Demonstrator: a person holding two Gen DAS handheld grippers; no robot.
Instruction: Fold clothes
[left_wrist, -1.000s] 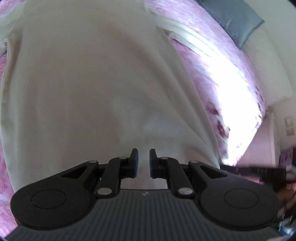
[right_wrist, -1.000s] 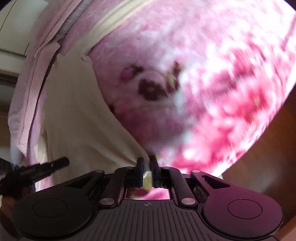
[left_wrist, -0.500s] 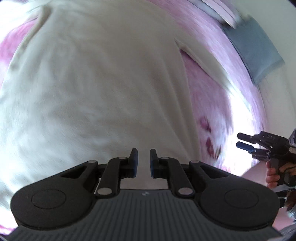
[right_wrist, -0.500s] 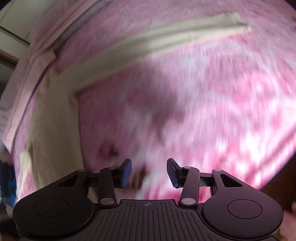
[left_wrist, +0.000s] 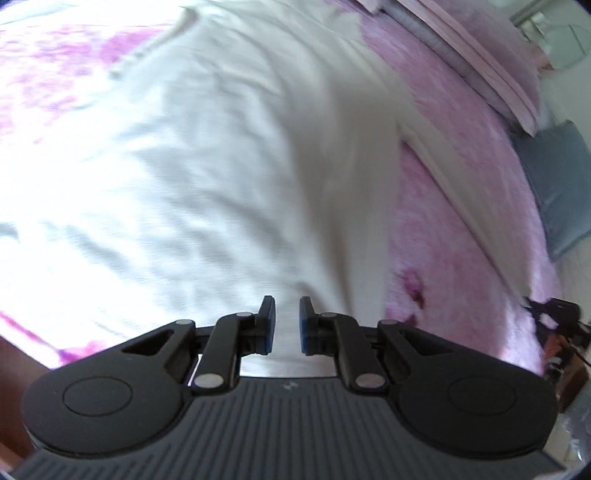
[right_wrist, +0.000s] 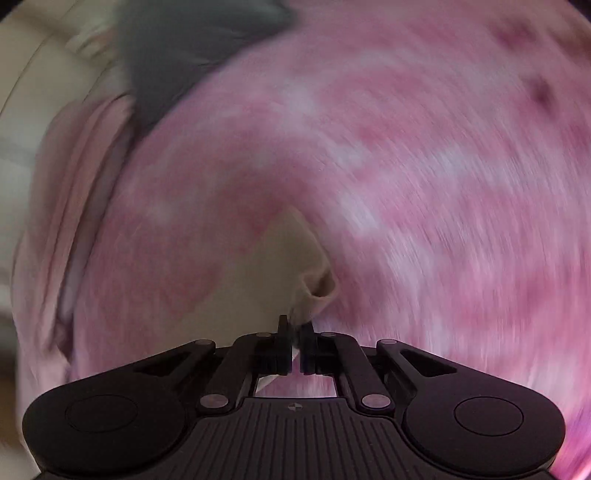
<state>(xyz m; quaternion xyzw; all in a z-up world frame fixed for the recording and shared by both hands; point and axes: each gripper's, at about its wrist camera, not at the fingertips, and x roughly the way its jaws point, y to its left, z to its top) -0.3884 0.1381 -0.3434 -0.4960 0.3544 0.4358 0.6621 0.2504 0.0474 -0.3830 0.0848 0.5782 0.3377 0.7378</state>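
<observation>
— What's nearest the left gripper (left_wrist: 287, 320)?

— Its jaws stand a little apart with nothing between them, poised over the cream shirt (left_wrist: 207, 177), a soft, faintly wrinkled knit spread flat on the pink blanket (left_wrist: 461, 206). A sleeve (left_wrist: 465, 184) runs off to the right as a long flat band.

— And the right gripper (right_wrist: 294, 345)?

— Its jaws are pinched closed on a bunched edge of the cream shirt (right_wrist: 295, 266), which puckers into a small fold just ahead of the fingertips. That view is badly motion-blurred.

— Anything farther off?

— The blanket is fuzzy, mottled pink and white with dark blotches. Past it lie a folded pale pink sheet (left_wrist: 480, 62) and a grey-blue pillow (left_wrist: 557, 192).
</observation>
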